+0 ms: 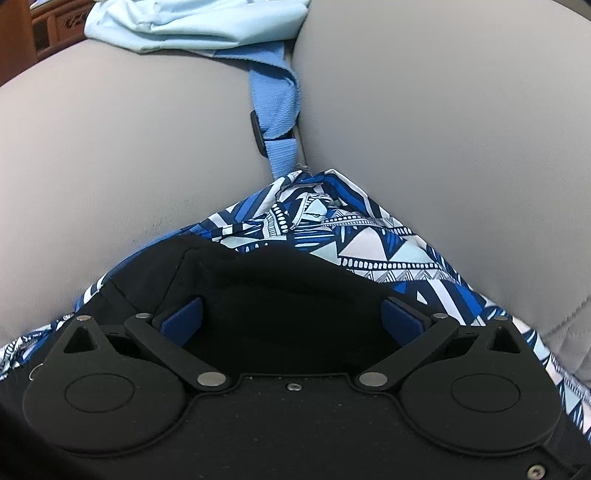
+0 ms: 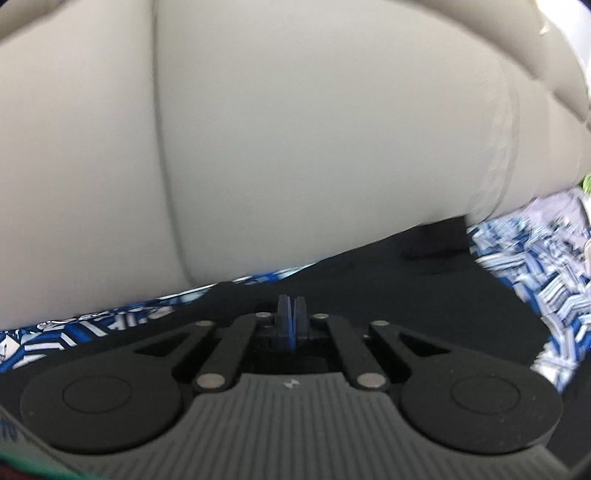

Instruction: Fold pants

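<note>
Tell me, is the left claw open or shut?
Open. The left claw has its blue pads spread wide apart over the patterned pants.

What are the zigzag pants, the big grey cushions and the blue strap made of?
The patterned pants look like thin, smooth woven cloth, maybe polyester: they wrinkle softly, with a black lining showing. The grey cushions look like matte leather or faux leather, smooth with stitched seams; which one is unclear. The blue strap looks like woven webbing, with a visible ribbed texture.

grey sofa cushions [image 1: 129, 147] (smooth, stitched seams) | carved wooden furniture [image 1: 48, 26] behind
</note>
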`<state>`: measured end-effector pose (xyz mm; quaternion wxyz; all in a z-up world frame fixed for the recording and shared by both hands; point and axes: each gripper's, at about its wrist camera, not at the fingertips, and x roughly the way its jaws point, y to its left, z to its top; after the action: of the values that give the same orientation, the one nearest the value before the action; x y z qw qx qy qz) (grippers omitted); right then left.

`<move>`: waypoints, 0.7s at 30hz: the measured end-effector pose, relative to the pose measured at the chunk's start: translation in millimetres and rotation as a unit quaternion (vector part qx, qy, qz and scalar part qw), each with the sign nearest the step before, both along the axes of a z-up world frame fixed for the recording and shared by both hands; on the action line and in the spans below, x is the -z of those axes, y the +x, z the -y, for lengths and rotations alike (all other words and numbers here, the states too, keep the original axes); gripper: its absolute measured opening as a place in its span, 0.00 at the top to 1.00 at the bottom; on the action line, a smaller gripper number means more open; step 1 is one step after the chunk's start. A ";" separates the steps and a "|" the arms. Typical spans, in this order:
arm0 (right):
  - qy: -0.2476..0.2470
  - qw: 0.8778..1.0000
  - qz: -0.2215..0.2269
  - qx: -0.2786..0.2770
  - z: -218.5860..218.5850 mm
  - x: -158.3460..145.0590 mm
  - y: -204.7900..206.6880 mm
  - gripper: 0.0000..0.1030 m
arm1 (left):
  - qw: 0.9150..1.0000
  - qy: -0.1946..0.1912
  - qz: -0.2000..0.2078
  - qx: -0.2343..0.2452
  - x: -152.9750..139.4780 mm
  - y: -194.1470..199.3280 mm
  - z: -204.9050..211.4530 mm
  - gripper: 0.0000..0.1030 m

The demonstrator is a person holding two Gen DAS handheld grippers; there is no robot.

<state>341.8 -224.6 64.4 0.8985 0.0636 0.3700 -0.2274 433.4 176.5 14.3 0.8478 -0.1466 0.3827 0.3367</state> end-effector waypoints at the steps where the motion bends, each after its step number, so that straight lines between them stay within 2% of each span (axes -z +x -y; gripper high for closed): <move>1: 0.010 1.000 0.009 -0.004 4.5 -3.4 -13.5 0.97 | 1.000 -0.001 -0.002 -0.005 0.0 1.7 -0.7 0.00; 6: 0.037 0.999 0.026 -0.010 14.3 -5.4 -74.5 0.96 | 0.998 -0.006 -0.022 -0.064 -1.8 19.6 -3.4 0.00; 10: 0.040 0.999 0.021 -0.018 34.7 -8.4 -96.7 0.94 | 0.993 -0.003 -0.053 -0.102 -1.7 36.2 -5.2 0.00; 12: 0.033 0.999 0.022 -0.028 42.0 -5.1 -109.1 0.90 | 0.992 -0.009 -0.056 -0.117 -2.7 38.5 -7.3 0.00; 13: 0.029 0.999 0.022 -0.035 61.1 4.8 -106.6 0.88 | 0.991 -0.015 -0.057 -0.119 -3.8 38.9 -8.6 0.00; 15: 0.017 0.999 0.024 -0.045 56.8 6.4 -117.0 0.72 | 0.991 -0.022 -0.062 -0.118 -4.6 39.4 -8.9 0.00; 17: 0.008 0.998 0.021 -0.052 52.1 8.2 -116.5 0.68 | 0.991 -0.025 -0.068 -0.117 -4.9 39.1 -8.9 0.02; 18: 0.008 0.998 0.021 -0.053 49.1 8.9 -118.2 0.68 | 0.990 -0.023 -0.068 -0.122 -5.8 36.9 -9.5 0.10; 19: 0.011 0.998 0.020 -0.055 49.0 11.6 -116.3 0.68 | 0.989 -0.018 -0.065 -0.133 -7.0 33.9 -9.9 0.26; 20: 0.016 0.998 0.019 -0.057 46.3 12.6 -116.1 0.68 | 0.987 -0.012 -0.058 -0.148 -10.1 27.9 -10.0 0.36; 21: 0.021 0.998 0.019 -0.059 40.6 11.7 -116.7 0.68 | 0.986 -0.008 -0.050 -0.162 -13.9 21.9 -8.6 0.64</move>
<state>225.2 -265.2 52.7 0.9156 0.0646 0.3608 -0.1650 455.3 185.0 28.2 0.7605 -0.1960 0.3989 0.4733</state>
